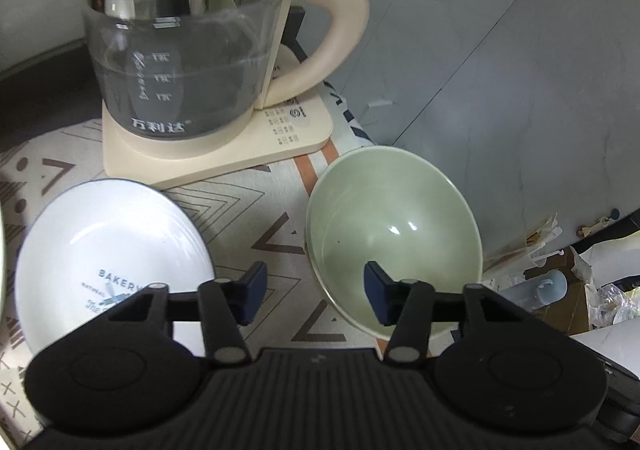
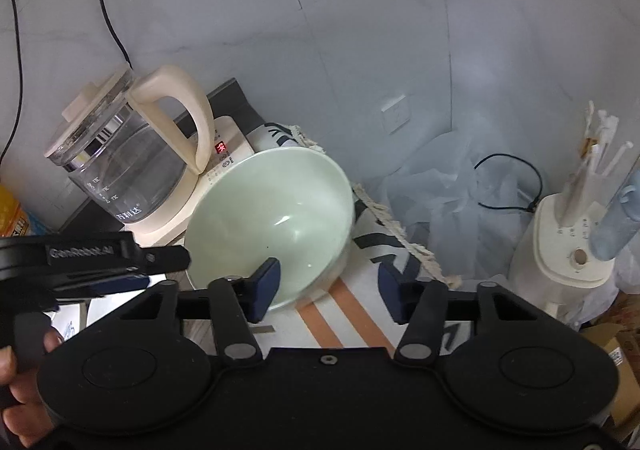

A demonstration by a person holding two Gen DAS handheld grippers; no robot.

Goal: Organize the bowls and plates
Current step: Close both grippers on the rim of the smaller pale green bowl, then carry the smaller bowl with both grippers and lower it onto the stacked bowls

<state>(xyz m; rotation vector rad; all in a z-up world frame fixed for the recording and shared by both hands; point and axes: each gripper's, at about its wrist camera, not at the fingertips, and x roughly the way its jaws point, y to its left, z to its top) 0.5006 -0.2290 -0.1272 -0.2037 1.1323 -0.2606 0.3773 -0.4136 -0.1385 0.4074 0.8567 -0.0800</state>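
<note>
A pale green bowl (image 1: 394, 234) sits on the patterned tablecloth at the table's right edge; it also shows in the right wrist view (image 2: 272, 209). A white plate (image 1: 108, 246) printed "BAKERY" lies to its left. My left gripper (image 1: 316, 292) is open, with its right finger over the green bowl's near rim and its left finger by the plate's edge. My right gripper (image 2: 328, 290) is open, with its left finger inside the bowl's near rim and its right finger outside it. The left gripper shows at the left in the right wrist view (image 2: 120, 266).
A glass kettle (image 1: 188, 49) on a cream base (image 1: 224, 145) stands behind the dishes. The table edge falls away right of the bowl. A cream appliance (image 2: 564, 246), plastic bags (image 2: 448, 185) and boxes sit beyond the edge by the tiled wall.
</note>
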